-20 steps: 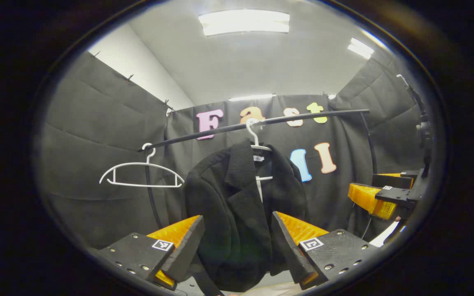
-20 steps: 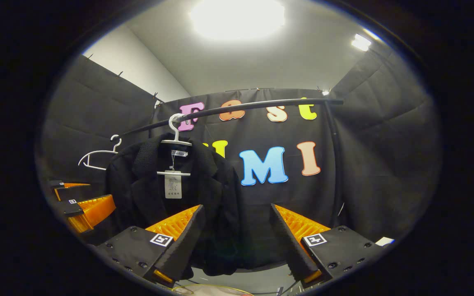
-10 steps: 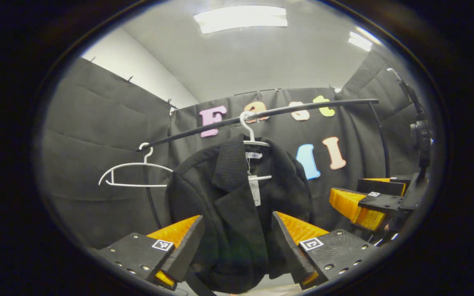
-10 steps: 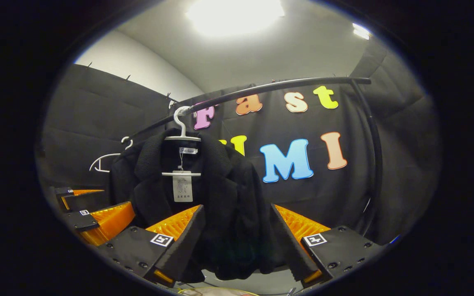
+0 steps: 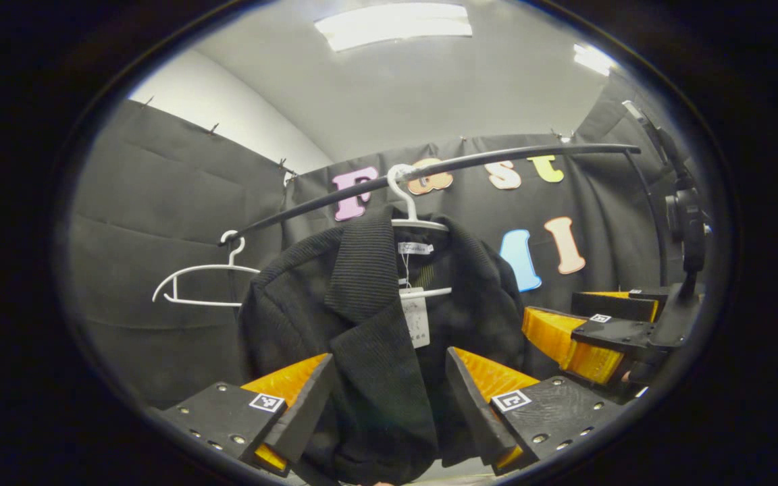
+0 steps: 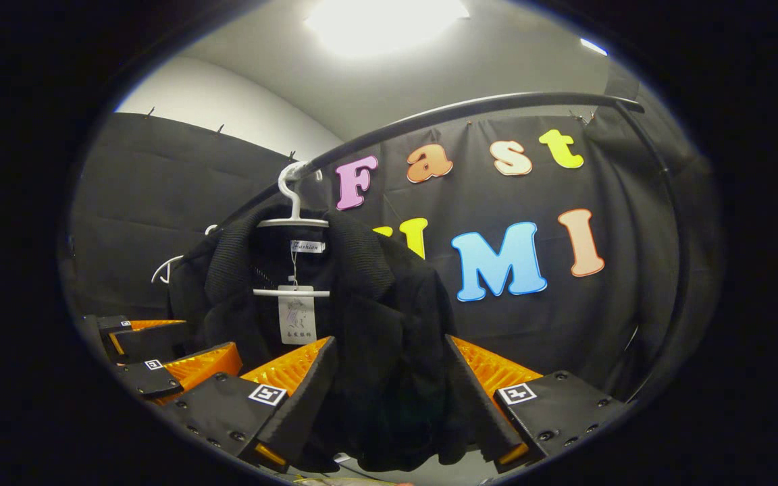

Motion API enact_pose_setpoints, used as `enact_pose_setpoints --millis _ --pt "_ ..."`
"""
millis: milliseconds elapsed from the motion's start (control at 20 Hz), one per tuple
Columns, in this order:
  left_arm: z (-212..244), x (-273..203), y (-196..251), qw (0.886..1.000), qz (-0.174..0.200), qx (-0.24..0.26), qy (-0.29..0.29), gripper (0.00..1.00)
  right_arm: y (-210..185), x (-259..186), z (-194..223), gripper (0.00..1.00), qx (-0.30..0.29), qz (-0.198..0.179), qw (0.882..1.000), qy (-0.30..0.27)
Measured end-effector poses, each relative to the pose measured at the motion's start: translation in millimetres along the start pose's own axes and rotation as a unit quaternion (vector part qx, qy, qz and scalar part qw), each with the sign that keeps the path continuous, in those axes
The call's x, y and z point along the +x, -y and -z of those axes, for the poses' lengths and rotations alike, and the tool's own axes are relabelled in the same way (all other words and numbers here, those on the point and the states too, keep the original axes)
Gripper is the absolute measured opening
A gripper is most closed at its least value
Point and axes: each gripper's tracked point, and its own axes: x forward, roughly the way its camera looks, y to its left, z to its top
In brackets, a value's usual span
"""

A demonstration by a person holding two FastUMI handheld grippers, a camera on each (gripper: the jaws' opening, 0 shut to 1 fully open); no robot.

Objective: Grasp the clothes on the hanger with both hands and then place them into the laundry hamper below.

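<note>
Left gripper view, jacket: black jacket point(image 5: 369, 351) hanging on a white hanger point(image 5: 410, 216) from the black rail point(image 5: 470, 162); larger and nearer than a second ago, lapel now reaching down between the fingers
Left gripper view, left tool: left tool point(image 5: 387, 398) wide open, jaws apart on either side of the jacket's front panel; no pressing on cloth to be seen yet
Left gripper view, other tool: right tool point(image 5: 581, 334) at the right, closer to the jacket's right edge than before
Left gripper view, spare hanger: empty white hanger point(image 5: 200, 287) at the left on the same rail, untouched
Right gripper view, jacket: right shoulder and front of the jacket point(image 6: 389, 351) grown to sit between the fingers; paper tag point(image 6: 296, 314) plain at the collar opening
Right gripper view, right tool: right tool point(image 6: 389, 398) spread open, not gripping
Right gripper view, other tool: left tool point(image 6: 179, 368) low at the left, beside the jacket's left side
Meaning for task: both tools advanced onto the garment, approach nearly done; closing on the cloth judged next; hamper placement not yet begun
</note>
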Motion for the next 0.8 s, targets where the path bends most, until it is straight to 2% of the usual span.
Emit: enact_pose_setpoints --millis 350,400,600,700,750,800 --pt "9.4 30.6 -7.4 0.999 -0.030 0.009 -0.006 0.94 -19.5 46.2 21.8 0.97 -0.002 -0.047 0.999 -0.027" --pt "10.1 34.4 -8.1 0.999 -0.034 0.011 -0.007 0.94 -21.0 52.0 24.5 1.00 0.000 -0.050 0.998 -0.031" --pt "13.9 46.8 -11.6 0.999 -0.048 0.015 -0.008 0.94 -28.4 70.0 28.9 0.98 0.013 -0.061 0.997 -0.034" --pt "16.8 53.1 -17.5 0.998 -0.063 0.019 -0.011 0.94 -27.4 78.0 28.2 0.98 0.014 -0.057 0.998 -0.029" --pt "18.0 56.1 -20.8 0.997 -0.071 0.020 -0.013 0.94 -26.2 82.1 29.0 0.93 0.015 -0.052 0.998 -0.028" --pt "19.0 59.5 -22.4 0.997 -0.076 0.019 -0.014 0.94 -25.8 86.2 28.9 0.93 0.018 -0.050 0.998 -0.028"
